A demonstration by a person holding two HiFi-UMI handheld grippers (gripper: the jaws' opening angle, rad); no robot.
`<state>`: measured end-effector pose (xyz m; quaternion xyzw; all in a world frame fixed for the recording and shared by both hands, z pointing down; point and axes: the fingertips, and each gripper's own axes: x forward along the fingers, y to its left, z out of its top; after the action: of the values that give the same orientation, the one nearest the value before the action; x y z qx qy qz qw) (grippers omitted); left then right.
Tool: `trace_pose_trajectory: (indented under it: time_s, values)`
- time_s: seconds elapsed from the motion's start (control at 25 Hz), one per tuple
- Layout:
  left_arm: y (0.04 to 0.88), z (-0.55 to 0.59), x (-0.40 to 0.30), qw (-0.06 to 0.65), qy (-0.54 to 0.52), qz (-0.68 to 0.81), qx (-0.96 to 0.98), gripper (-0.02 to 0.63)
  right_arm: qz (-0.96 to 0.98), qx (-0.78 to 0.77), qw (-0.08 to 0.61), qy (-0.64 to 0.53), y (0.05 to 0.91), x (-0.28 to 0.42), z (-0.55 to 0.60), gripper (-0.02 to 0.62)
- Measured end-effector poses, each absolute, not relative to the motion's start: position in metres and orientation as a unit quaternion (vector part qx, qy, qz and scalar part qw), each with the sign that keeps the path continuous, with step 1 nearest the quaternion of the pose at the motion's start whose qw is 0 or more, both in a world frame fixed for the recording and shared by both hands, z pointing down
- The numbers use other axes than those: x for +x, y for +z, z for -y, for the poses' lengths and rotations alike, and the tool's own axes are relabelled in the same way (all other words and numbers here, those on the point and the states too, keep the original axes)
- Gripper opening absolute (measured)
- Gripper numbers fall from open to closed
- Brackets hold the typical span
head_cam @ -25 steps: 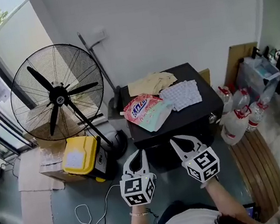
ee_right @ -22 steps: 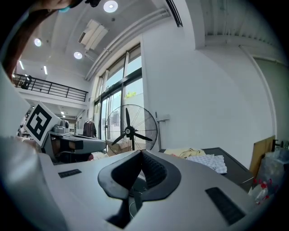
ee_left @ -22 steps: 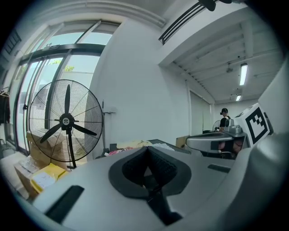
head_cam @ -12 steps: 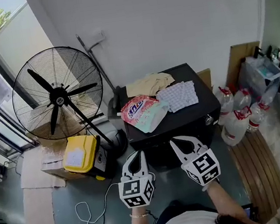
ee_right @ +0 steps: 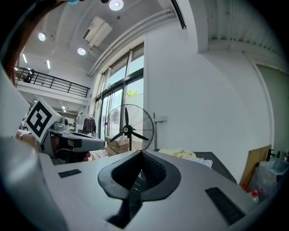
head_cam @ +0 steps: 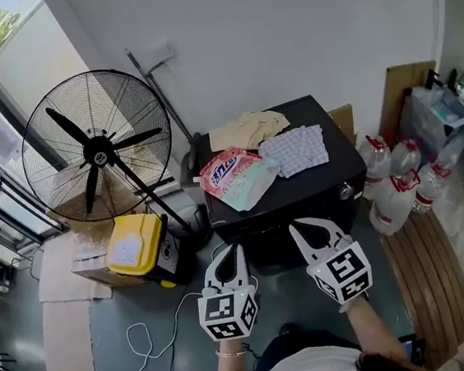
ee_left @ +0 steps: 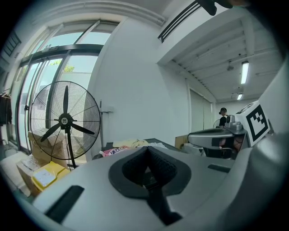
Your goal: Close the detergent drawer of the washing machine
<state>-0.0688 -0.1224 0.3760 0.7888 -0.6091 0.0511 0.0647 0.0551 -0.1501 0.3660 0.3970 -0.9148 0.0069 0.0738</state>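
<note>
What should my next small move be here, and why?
Probably ease the left gripper and right gripper forward toward the front of the washing machine. Both are shut, empty and short of it, and no view shows the drawer yet.

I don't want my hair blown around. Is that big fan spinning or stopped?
Stopped. The fan shows three sharp, separate blades behind its wire cage, with no blur, in the head view and both gripper views.
</note>
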Motion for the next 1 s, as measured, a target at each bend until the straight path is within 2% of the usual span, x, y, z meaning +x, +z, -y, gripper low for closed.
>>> trace_pose_trajectory:
  time_s: [0.44,0.72,1.0]
  values:
    - [0.379,0.108,-0.074,0.064,0.065,0.613,0.785,0.017,0.915,0.395,0.079,0.002,0.369,0.053,0.142,0.026]
    - [0.379,0.108,-0.080,0.063,0.065,0.610,0.787,0.017,0.921,0.387,0.046,-0.004,0.359,0.041,0.137,0.026]
    - [0.376,0.111,-0.086,0.062,0.059,0.607,0.790,0.017,0.916,0.399,0.041,-0.004,0.355,0.034,0.143,0.026]
